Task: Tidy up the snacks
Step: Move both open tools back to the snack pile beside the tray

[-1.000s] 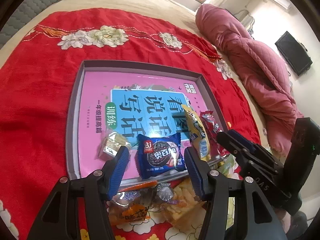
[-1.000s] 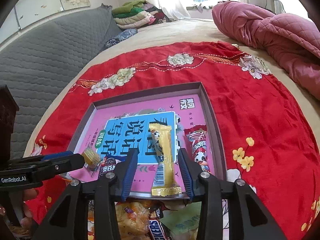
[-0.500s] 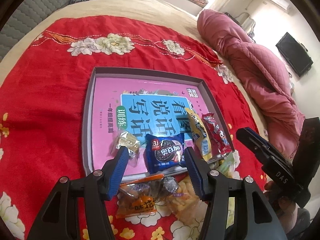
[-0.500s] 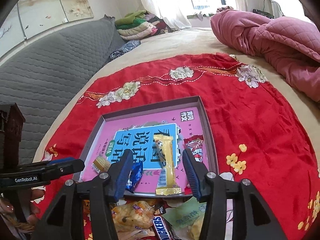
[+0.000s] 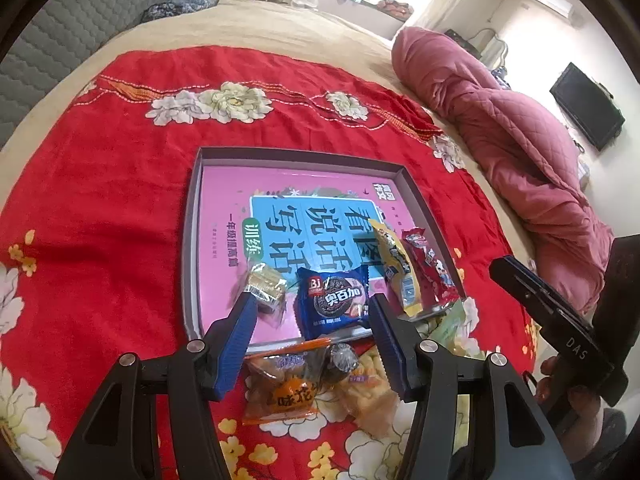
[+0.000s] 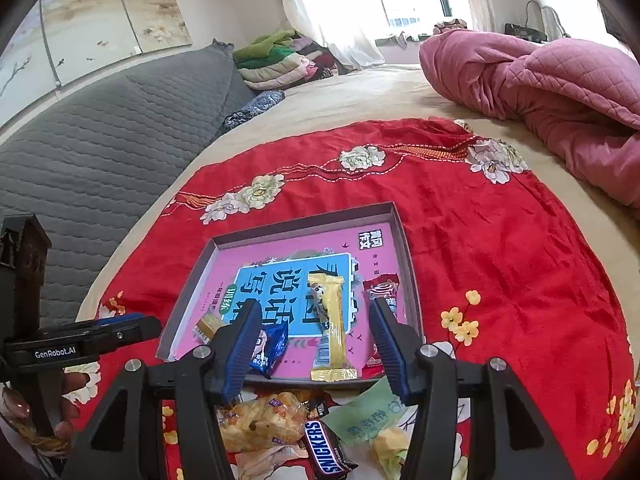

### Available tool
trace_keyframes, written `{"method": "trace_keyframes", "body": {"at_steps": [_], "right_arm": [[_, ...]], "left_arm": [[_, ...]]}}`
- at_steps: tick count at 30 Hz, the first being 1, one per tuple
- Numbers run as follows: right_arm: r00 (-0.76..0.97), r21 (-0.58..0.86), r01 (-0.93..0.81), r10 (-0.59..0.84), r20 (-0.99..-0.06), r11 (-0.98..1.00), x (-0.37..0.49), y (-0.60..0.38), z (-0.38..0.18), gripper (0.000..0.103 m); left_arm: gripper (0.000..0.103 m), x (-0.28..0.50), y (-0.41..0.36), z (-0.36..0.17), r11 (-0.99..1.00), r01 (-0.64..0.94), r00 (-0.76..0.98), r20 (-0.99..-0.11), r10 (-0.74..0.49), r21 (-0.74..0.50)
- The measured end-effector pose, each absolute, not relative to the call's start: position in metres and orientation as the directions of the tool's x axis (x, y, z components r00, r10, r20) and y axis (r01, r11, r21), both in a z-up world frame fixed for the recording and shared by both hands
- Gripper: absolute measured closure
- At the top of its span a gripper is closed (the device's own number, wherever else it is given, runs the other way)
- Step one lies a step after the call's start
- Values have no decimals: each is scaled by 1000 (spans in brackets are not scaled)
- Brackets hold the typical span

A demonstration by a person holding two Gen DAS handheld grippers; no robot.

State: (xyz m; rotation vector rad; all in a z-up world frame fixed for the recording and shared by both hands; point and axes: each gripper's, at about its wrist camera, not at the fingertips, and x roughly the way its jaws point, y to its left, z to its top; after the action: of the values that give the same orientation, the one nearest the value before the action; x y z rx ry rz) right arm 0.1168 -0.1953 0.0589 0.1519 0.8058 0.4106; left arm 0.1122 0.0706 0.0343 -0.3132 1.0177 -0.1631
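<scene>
Left wrist view: both grippers hover empty, jaws wide, above loose snacks just outside the tray's near rim.
Best next: lower the left gripper [image 5: 312,340] squarely over the orange packet [image 5: 286,384] beside the tray [image 5: 192,240], closing gently; right gripper [image 6: 316,350] waits.

- Right gripper [image 6: 314,344]: jaws wide apart, empty, above the near edge of the tray [image 6: 404,248].
- In the tray: yellow bar [image 6: 331,326] lengthwise, blue cookie pack [image 6: 272,346], red packet [image 6: 382,288], small gold candy [image 6: 207,326].
- Loose on the red cloth [image 6: 500,264] just before the tray: Snickers bar [image 6: 326,448], green packet [image 6: 370,416], clear snack bag [image 6: 260,420].
- Left gripper [image 6: 132,326] at left edge, jaw gap unclear.
</scene>
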Motion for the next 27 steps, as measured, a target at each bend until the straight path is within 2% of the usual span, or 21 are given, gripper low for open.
{"method": "trace_keyframes", "body": {"at_steps": [20,23,25,27], "right_arm": [[629,283,-293,407,-663,913,97,-213,57,44],[637,285,-294,409,-654,913,95,-215,59,37],[647,280,-292,404,-646,915,93,-217,61,34],[646,285,-291,407,-646,913,93,-218,60,34]], "left_arm": [[43,83,98,38,940,-78,544,-804,-240,-333],[43,80,100,37,941,-87,544,-807,-230,-327],[32,78,100,36,941,-93,542,-810,-226,-325],[29,76,100,36,942,-92,542,-810,-225,-324]]}}
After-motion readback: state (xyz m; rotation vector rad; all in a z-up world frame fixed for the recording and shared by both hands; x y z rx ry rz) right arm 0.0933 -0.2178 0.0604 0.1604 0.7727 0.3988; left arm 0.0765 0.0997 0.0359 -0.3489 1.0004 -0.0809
